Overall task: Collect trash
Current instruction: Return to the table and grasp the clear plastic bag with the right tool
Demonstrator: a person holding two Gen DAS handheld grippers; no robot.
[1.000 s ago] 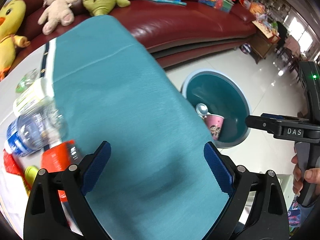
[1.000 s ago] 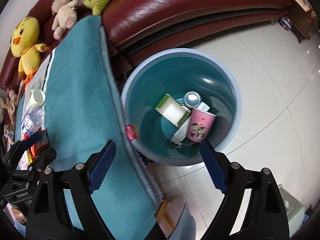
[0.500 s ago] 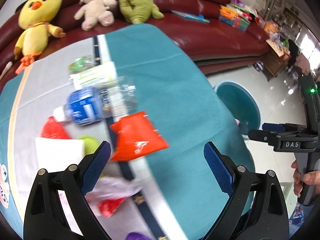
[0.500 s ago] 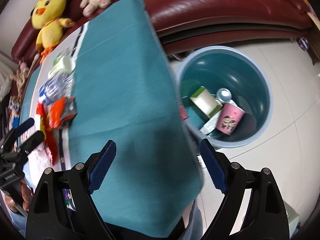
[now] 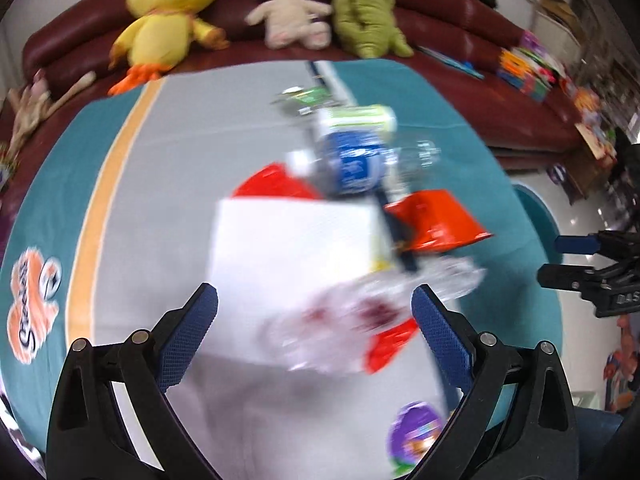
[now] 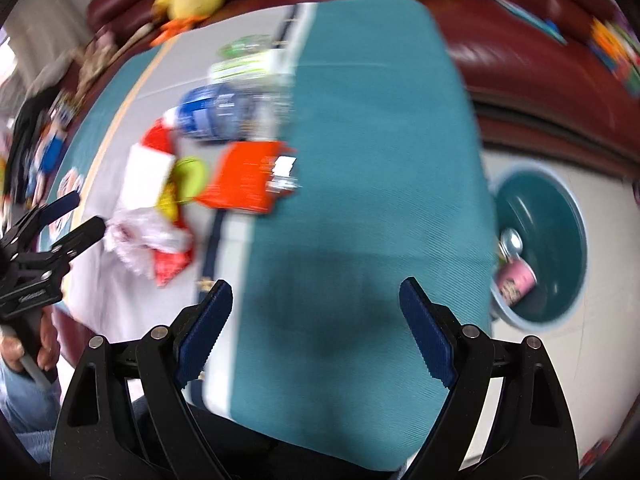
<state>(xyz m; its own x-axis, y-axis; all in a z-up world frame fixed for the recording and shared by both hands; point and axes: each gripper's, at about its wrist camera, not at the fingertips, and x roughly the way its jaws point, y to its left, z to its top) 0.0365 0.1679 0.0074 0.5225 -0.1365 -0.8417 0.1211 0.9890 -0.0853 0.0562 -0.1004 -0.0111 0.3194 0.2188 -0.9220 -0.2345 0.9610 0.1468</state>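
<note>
Sofa (image 5: 472,56): dark red, glossy leather, along the far side; a yellow plush duck (image 5: 168,20), a cream plush and a green plush sit on it.
Table (image 6: 368,184): covered by a woven teal cloth with a pale grey panel on its left half.
Bin (image 6: 560,216): round, blue-rimmed and teal inside, on the floor just off the table's right edge; a pink paper cup (image 6: 516,280) and a metal can already lie in it.
Trash pile (image 5: 360,220): the task's things, clustered on the grey panel, blurred in both views.
Napkin (image 5: 292,248): flat white square, soft paper, nearest the left gripper.
Bottle (image 5: 360,160): clear crushed plastic with a blue label, lying on its side at the far end of the pile.
Orange packet (image 6: 248,176): shiny foil, crumpled, on the pile's right.
Clear wrapper (image 5: 360,312): thin crinkled film with red print, at the near edge.
Left gripper (image 5: 314,332): jaws spread wide and holding nothing, above the napkin and wrapper.
Right gripper (image 6: 316,328): jaws released and bare, over plain teal cloth between pile and bin.
Step in hand, as I judge it: reaching for the next piece.
Doing it well: pick one item, come down steeply, and pinch film or foil at a raised fold so the pads do not skid on the cloth.
</note>
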